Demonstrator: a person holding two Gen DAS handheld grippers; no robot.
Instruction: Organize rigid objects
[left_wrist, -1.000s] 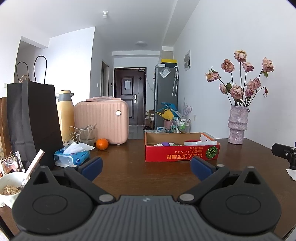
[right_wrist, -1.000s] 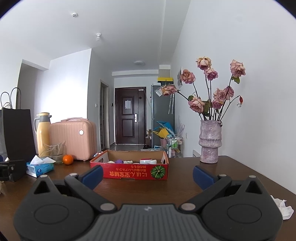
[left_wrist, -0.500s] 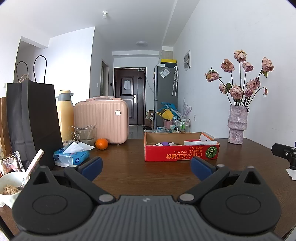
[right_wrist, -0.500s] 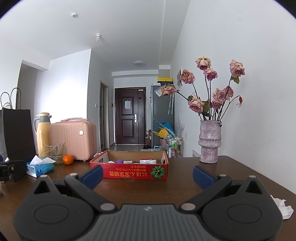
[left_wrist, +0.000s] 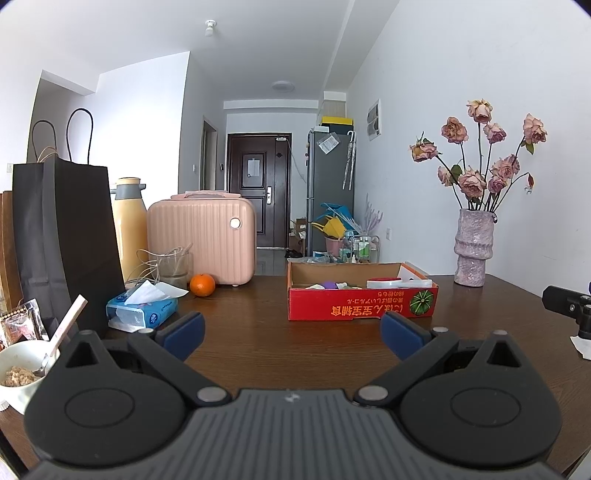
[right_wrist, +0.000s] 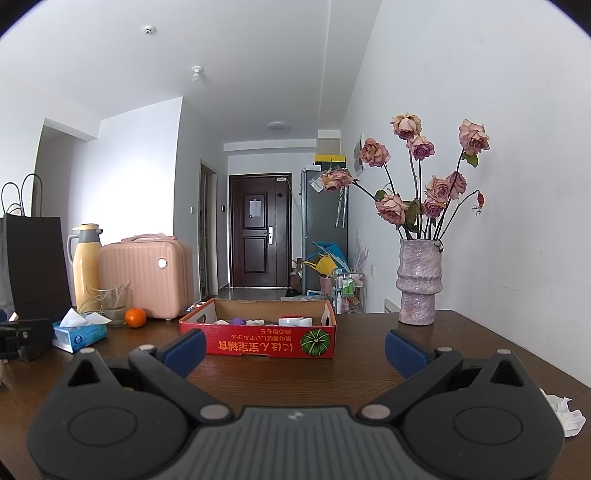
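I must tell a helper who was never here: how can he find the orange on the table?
Find the pink suitcase at the table's far left. The orange sits at its front corner, beside a glass jar and behind the blue tissue pack. It is the only round, bright orange thing there.

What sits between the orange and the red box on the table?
Nothing: in the left wrist view, only bare brown table separates the orange from the red box.

box (left_wrist: 362, 308) on table (left_wrist: 258, 339), vase (left_wrist: 473, 247) right
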